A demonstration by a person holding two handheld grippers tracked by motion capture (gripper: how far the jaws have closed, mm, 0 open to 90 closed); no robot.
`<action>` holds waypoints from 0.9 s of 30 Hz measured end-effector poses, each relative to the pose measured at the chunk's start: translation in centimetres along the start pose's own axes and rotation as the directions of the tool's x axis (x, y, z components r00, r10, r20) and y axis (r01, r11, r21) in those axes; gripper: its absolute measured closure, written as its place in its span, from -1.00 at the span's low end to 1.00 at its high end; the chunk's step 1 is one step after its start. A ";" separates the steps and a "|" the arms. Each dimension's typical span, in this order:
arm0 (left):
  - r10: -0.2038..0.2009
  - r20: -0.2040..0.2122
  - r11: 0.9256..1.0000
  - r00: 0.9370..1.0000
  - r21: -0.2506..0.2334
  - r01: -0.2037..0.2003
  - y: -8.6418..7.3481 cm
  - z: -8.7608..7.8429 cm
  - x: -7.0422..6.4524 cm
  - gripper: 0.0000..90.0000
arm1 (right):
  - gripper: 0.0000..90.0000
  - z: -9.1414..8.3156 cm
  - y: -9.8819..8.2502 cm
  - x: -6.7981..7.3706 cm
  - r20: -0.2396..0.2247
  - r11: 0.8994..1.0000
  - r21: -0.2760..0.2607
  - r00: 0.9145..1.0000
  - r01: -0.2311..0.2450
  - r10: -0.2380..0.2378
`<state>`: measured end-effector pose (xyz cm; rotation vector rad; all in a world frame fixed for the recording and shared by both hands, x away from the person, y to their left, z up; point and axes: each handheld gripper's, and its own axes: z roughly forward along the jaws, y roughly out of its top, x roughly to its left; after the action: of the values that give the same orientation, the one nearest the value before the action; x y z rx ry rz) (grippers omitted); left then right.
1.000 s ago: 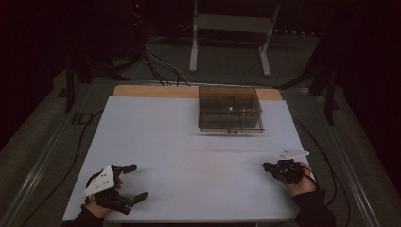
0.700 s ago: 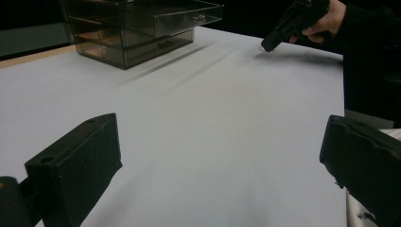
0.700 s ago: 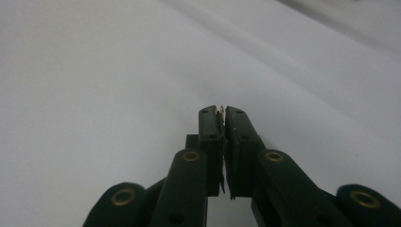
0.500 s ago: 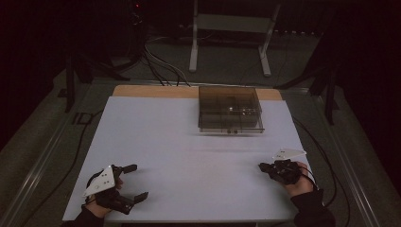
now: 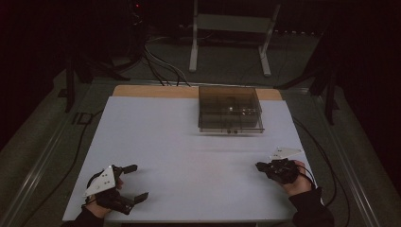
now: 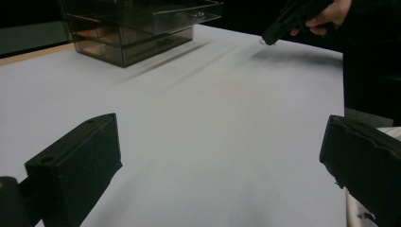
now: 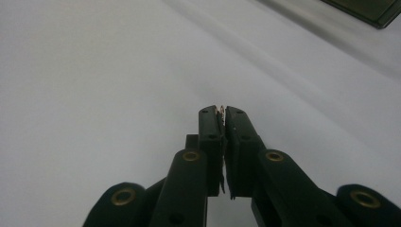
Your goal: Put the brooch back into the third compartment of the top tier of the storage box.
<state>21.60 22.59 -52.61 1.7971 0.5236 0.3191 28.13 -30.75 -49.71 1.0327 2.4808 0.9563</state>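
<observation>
One tiny metal piece (image 7: pixel 222 111), light, hard, slippery, sat pinched at the right gripper's (image 7: pixel 222 113) closed tips; left gripper (image 5: pixel 133 182) gaped empty.

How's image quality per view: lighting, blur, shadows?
High view: dim, dark surroundings, white table evenly lit, smoky drawer box murky. Left gripper view: near jaws soft, soft shadows beside the box. Right gripper view: right gripper sharp, shut on a small shiny thing too small to identify; background blurred.

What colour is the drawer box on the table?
Smoky, see-through dark grey-brown; the drawer box shows best in the left gripper view.
</observation>
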 end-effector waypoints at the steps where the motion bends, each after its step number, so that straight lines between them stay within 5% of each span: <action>1: 0.001 -0.001 1.000 1.000 -0.001 -0.001 0.0 0.0 0.0 -0.99 | 0.91 0.0 0.1 0.0 -0.001 1.000 0.000 1.000 0.002 -0.002; 27: 0.001 -0.007 1.000 1.000 -0.008 -0.001 0.1 -0.1 -0.1 -0.99 | 0.91 -1.5 3.7 1.6 -0.035 0.997 -0.040 0.997 0.067 -0.068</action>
<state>21.50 22.63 -52.50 1.7895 0.5261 0.3279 28.23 -28.40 -46.17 0.9212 2.4985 1.0070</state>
